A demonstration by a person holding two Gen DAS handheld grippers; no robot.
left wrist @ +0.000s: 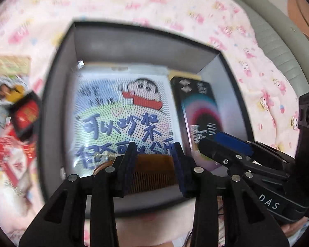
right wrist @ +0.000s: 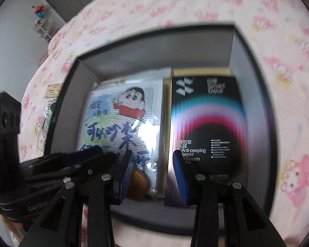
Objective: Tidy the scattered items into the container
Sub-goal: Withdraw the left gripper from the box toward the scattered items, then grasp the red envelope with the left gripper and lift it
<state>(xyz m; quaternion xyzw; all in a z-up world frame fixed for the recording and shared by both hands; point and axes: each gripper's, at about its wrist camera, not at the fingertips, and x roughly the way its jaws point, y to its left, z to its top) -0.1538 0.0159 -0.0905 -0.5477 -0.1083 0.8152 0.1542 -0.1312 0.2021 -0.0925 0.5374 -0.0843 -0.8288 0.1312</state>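
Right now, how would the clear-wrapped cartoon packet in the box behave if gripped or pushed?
The cartoon packet shows glare on its wrap, so probably slippery. It lies flat and thin in the box, so likely light, bendy and hard to lift by an edge.

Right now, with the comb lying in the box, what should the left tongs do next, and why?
Probably lift the left tongs clear and swing toward the red packets beside the box: the comb seems released inside, and those packets lie outside.
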